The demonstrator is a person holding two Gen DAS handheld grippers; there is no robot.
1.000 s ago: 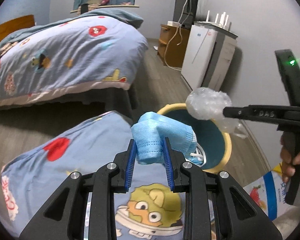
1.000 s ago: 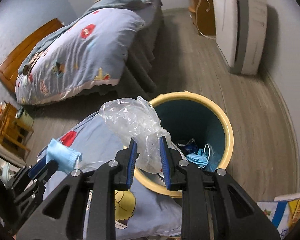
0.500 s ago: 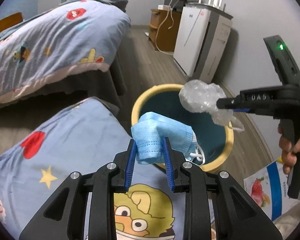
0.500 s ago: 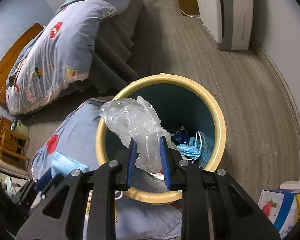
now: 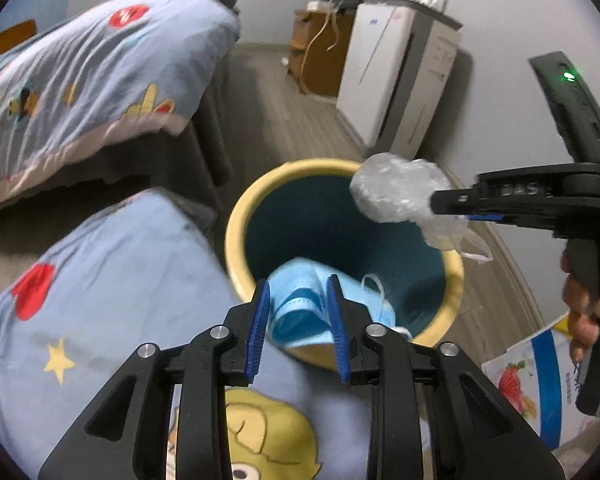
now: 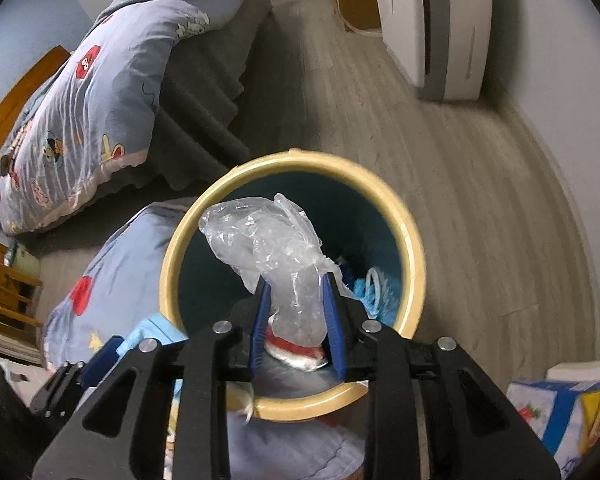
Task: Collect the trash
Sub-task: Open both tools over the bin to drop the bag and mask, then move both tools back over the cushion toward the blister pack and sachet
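A round bin with a yellow rim [image 5: 236, 236] and a teal inside stands on the floor beside the bed; it also shows in the right wrist view [image 6: 416, 264]. My left gripper [image 5: 298, 304] is shut on a blue face mask [image 5: 300, 316] at the bin's near rim. My right gripper [image 6: 294, 304] is shut on a crumpled clear plastic bag [image 6: 268, 240] and holds it over the bin's mouth. From the left wrist view the bag [image 5: 396, 192] hangs above the far right rim. Blue masks [image 6: 376, 284] lie inside the bin.
A cartoon-print quilt [image 5: 100, 280] lies under my left gripper. A second bed [image 5: 80, 80] stands behind. A white appliance [image 5: 396, 80] and a wooden cabinet [image 5: 320, 52] stand by the wall. A printed carton [image 6: 560, 412] sits at the lower right.
Both grippers have moved forward over the bin. The mask is now at the bin's near rim and the plastic bag is over its mouth. Both stay held.
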